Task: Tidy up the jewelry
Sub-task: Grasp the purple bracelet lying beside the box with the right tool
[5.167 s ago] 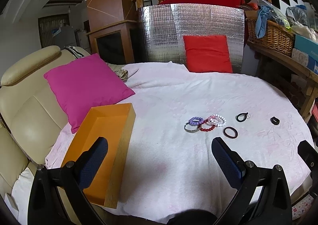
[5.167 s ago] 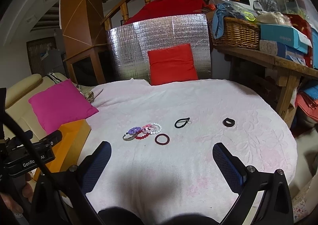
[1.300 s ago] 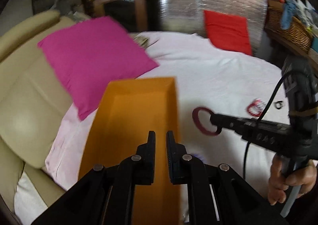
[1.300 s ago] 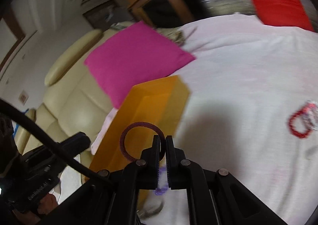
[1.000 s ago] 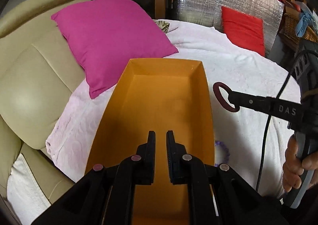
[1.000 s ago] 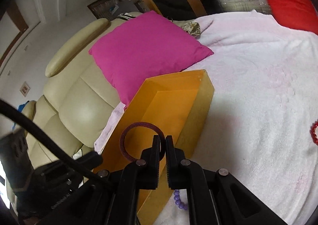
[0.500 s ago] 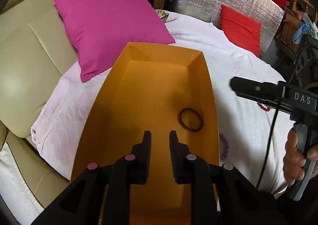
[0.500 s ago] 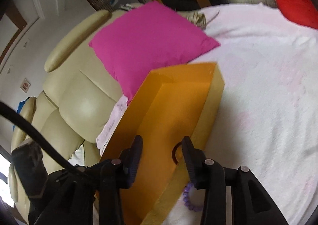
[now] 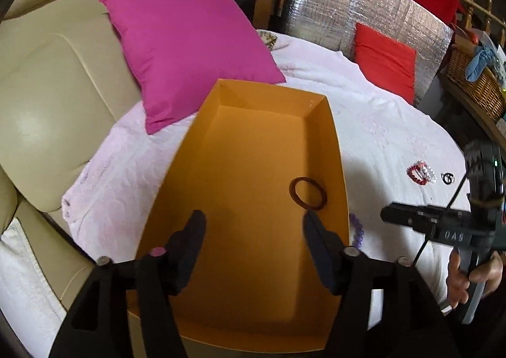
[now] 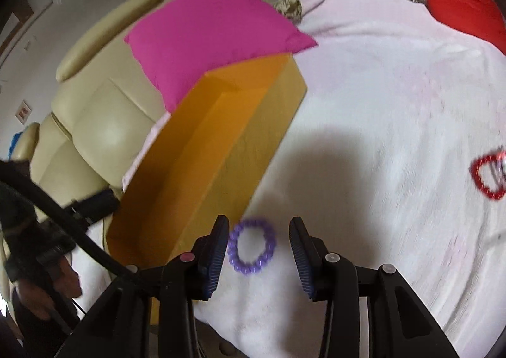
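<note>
An orange box (image 9: pixel 240 95) lies on the white cloth, also in the right wrist view (image 10: pixel 278 123). A dark red ring bracelet (image 9: pixel 307 193) lies inside it near the right wall. My left gripper (image 9: pixel 254 231) is open and empty above the box's near half. My right gripper (image 10: pixel 258 247) is open, its fingers either side of a purple bead bracelet (image 10: pixel 252 246) that lies on the cloth beside the box; part of it shows in the left wrist view (image 9: pixel 357 231). A red bead bracelet with a white one (image 9: pixel 420 172) lies further right, also in the right wrist view (image 10: pixel 488 179).
A pink cushion (image 9: pixel 186 47) lies behind the box against a cream sofa (image 9: pixel 47 98). A red cushion (image 9: pixel 384 63) leans on a silver panel (image 9: pixel 341 6) at the back. A small black ring (image 9: pixel 447 178) lies on the cloth. A wicker basket (image 9: pixel 474 85) stands at the right.
The right gripper opened, dropped the dark red ring bracelet into the box and moved back over the purple bracelet. The left gripper opened.
</note>
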Available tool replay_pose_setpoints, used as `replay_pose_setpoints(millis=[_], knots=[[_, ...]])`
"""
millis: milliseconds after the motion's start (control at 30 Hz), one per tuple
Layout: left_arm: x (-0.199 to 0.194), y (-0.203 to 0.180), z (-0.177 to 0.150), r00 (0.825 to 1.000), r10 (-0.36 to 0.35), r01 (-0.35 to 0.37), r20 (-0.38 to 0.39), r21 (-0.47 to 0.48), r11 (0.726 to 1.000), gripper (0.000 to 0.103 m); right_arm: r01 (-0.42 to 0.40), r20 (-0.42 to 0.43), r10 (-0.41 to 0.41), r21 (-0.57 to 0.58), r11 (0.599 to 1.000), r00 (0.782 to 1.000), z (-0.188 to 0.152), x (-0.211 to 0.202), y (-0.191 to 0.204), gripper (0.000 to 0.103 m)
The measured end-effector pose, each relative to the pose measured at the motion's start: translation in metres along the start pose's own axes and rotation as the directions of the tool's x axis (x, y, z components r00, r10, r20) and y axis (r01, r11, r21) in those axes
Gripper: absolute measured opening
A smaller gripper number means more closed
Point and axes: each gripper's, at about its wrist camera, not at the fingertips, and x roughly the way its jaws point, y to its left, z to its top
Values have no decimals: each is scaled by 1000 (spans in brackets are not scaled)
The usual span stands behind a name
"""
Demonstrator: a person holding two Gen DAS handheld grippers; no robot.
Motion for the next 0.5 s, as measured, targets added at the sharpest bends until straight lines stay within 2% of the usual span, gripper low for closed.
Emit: replay_pose_setpoints(millis=[133,300,367,500], knots=[[-8,2,-1,1000,2,-2,9,-2,1000,71,20,6,-20,-18,1000,1000,-3,0,4,42],[-10,1,-3,1000,-4,4,10,-8,1000,71,98,-67,-102,-63,993,993,-5,35,13,31],[-9,1,-3,1000,-8,8,6,-10,1000,71,138,-115,-150,-101,985,982,-15,53,16,16],[-6,2,-5,1000,-18,18,0,-24,1000,71,203,-45,-216,-197,959,975,-23,52,27,10]])
